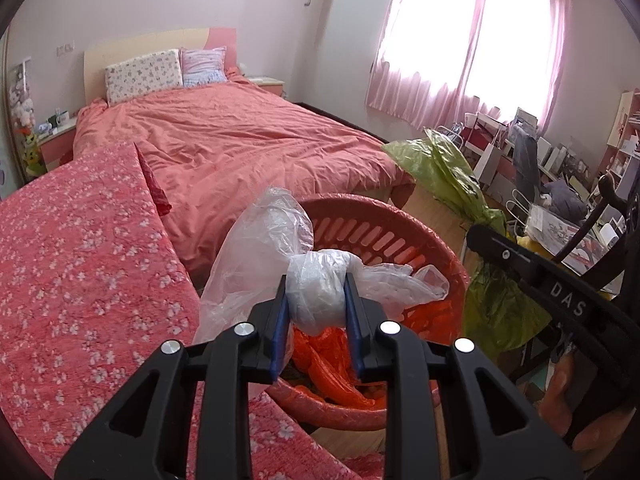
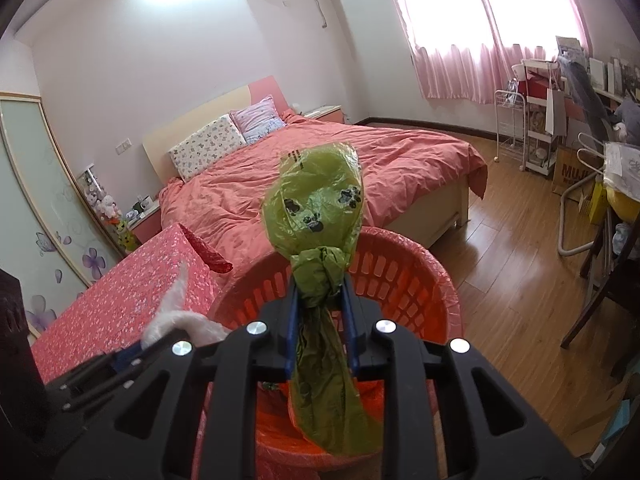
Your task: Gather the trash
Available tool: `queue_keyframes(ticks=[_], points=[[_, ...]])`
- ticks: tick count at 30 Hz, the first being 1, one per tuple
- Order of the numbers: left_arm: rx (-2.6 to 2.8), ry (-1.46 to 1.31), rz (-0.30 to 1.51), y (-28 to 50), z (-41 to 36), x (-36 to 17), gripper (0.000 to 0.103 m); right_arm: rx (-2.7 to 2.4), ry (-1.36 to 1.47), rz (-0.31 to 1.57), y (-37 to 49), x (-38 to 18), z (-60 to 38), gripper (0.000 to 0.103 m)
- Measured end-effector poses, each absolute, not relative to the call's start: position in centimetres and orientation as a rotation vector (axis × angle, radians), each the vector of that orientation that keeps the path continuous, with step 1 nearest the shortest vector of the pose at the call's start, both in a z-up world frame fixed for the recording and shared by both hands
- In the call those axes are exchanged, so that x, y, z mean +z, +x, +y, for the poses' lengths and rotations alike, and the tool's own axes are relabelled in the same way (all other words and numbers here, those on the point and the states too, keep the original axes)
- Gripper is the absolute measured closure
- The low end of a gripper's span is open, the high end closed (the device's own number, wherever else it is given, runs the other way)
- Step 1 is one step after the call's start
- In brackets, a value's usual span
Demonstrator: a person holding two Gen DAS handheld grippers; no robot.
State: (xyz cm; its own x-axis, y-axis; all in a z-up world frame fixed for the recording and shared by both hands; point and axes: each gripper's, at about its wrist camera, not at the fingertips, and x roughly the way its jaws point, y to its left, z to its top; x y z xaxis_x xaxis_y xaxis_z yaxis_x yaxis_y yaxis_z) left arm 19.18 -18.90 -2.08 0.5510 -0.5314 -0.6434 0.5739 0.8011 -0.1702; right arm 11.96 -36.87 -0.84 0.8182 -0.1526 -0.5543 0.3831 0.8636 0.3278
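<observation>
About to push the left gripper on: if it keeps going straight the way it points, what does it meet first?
Likely the red basket: beyond the clear bag pinched in the left gripper, the line runs into its slotted far wall or orange liner. Depth is uncertain.

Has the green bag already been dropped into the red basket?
No, the right gripper is clamped on the green bag at its knot, above the red basket.

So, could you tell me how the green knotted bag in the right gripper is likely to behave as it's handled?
Probably floppy: the green bag is thin, crinkled film, and its tail droops below the right gripper toward the red basket. It likely weighs little, since a pinch at the knot holds it. The film may be slippery, but the knot should resist slipping through.
</observation>
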Motion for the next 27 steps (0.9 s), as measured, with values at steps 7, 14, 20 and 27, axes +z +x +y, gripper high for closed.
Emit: queue_keyframes(ticks=[7,14,20,27], points=[[-0.631,0.058,0.773,19.5,-18.5,-2.9,0.063,-0.297,0.449,0.545,12.6,-1.2,-37.2,0.061],[-0.608,0.061,0.778,19.3,-17.6,-2.8,0.059,-0.31,0.448,0.539,11.9,-1.3,-37.3,0.055],[-0.561,0.06,0.75,19.1,-15.9,-2.0,0.052,-0.325,0.388,0.521,10.8,-0.2,-36.3,0.044],[-0.482,0.054,0.707,18.1,-12.2,-0.6,0.039,-0.347,0.317,0.485,8.9,1.7,-33.8,0.019]])
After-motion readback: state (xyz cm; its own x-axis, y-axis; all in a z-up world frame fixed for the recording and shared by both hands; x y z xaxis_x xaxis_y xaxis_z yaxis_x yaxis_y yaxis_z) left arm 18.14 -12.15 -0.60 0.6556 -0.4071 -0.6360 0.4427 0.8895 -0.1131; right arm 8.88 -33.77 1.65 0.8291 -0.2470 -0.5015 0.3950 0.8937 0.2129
